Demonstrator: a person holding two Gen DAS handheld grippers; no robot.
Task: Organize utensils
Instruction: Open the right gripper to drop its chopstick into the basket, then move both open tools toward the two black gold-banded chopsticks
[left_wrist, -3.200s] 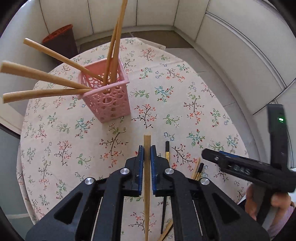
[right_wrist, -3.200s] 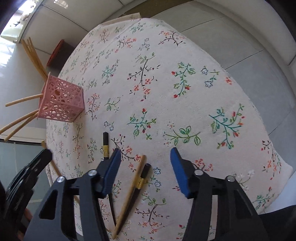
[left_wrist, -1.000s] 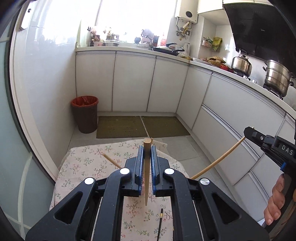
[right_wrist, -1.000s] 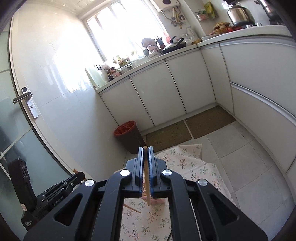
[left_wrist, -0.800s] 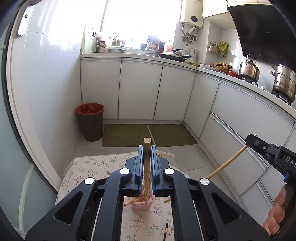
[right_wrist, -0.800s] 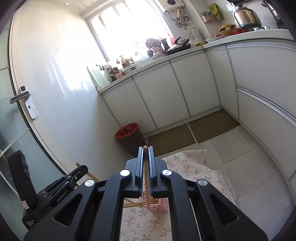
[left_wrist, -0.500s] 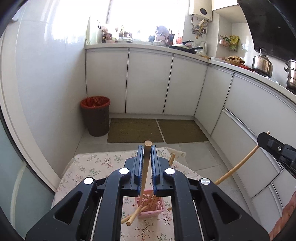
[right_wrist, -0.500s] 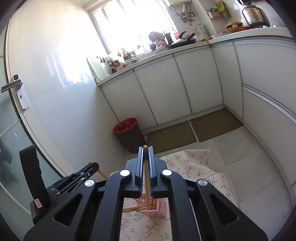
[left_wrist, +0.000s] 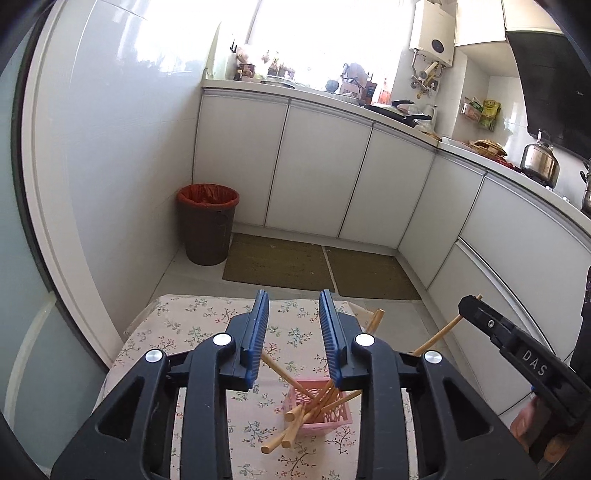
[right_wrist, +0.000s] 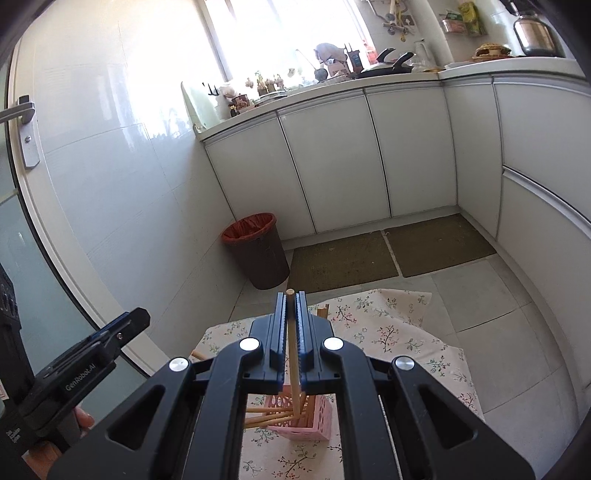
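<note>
A pink perforated basket (left_wrist: 332, 419) stands on the floral tablecloth (left_wrist: 207, 321) and holds several wooden chopsticks that lean out in different directions. My left gripper (left_wrist: 294, 332) is open and empty, high above the basket. My right gripper (right_wrist: 291, 325) is shut on a wooden chopstick (right_wrist: 293, 365), held upright with its lower end in the pink basket (right_wrist: 314, 421). In the left wrist view the right gripper (left_wrist: 517, 354) shows at the right edge with the held chopstick (left_wrist: 439, 336) slanting down to the basket.
A brown bin with a red liner (left_wrist: 207, 229) stands on the floor beyond the table, by the white wall. White kitchen cabinets (left_wrist: 317, 177) and two green mats (left_wrist: 280, 262) lie further back. The left gripper (right_wrist: 74, 373) shows at the left of the right wrist view.
My left gripper has opened and let go of its chopstick, which now lies in the basket. My right gripper has lowered its chopstick tip into the basket.
</note>
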